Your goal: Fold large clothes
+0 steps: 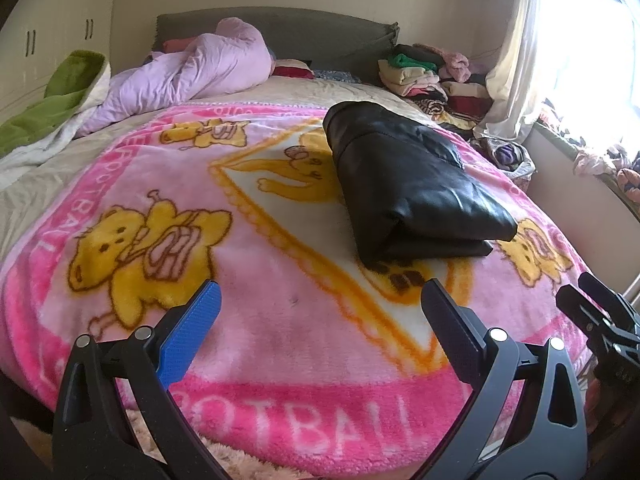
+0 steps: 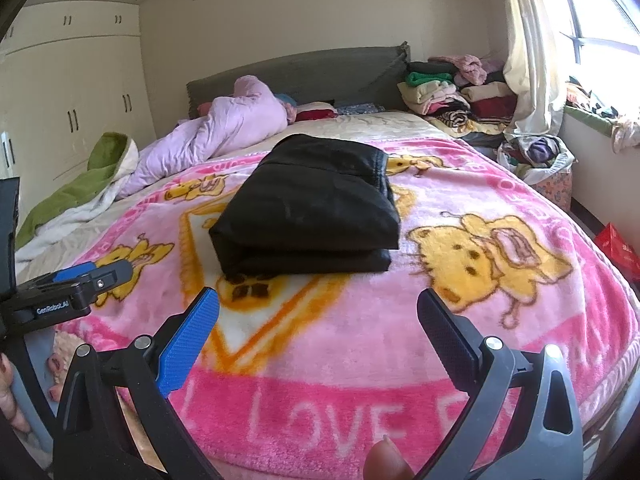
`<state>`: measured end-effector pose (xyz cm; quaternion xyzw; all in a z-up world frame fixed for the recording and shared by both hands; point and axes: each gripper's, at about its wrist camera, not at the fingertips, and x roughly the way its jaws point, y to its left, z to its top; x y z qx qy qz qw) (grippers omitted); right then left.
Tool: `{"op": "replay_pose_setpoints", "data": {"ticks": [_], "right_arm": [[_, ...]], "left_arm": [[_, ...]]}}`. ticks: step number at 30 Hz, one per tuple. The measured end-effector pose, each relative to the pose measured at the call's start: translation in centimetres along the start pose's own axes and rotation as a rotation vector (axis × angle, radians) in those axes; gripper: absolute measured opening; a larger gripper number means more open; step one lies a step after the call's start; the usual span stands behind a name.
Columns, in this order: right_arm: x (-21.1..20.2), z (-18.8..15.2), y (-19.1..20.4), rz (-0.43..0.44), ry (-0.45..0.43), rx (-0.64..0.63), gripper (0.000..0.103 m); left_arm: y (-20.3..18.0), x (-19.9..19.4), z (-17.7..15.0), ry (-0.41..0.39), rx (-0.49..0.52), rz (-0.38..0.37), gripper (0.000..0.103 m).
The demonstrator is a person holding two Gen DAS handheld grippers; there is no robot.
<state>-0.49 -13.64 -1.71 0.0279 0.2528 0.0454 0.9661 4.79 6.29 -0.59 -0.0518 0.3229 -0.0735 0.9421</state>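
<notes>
black jacket [image 2: 308, 204] sitting folded on pink blanket [image 2: 400, 340], dead ahead of right gripper [image 2: 318, 312], nothing touching it. from left gripper [image 1: 320, 304] it's lying ahead and off to right [image 1: 412, 184], so right one's looking nearer imo. both grippers hanging wide, holding nothing. long axis running away from tools toward headboard [image 2: 300, 68], thick folded edge facing us. folding's looking pretty much done.
</notes>
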Motion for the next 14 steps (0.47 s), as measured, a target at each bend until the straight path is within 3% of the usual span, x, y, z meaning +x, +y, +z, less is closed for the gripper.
{"op": "replay_pose_setpoints", "data": {"ticks": [9,12,14], "right_arm": [[-1.0,-0.2,-4.5,-0.099,-0.002,0.112,0.099],[-2.2,-0.9,-9.2,-0.226,0.012,0.213,0.099],[-3.7,-1.9,-13.6,-0.365,0.017,0.289,0.099]], "left_arm": [[0.6,0.5,0.5,0.036,-0.029,0.035,0.094],[2.6,0.9,1.9,0.056,-0.065,0.072,0.094],[5.5,1.4,4.0,0.079,-0.104,0.109,0.094]]}}
